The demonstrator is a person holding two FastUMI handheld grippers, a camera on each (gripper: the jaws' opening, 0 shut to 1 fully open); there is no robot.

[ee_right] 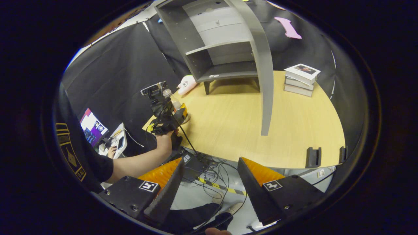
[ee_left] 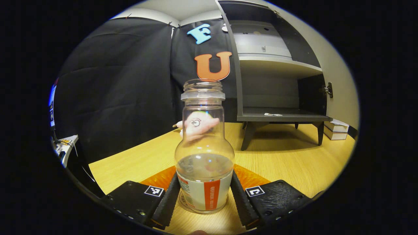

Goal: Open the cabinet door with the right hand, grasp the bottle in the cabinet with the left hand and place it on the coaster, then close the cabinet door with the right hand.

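the left gripper is clasping the clear capless glass bottle, both fingers pressing its labelled base, standing on the round coaster near the wooden table's front edge. the right gripper is hanging released, off the table edge. beyond bare tabletop, the grey cabinet is standing, its door swung wide.

Booth walls were black cloth. The counter was pale wood. A stack of books lay near its far edge. Cables lay on the grey floor.
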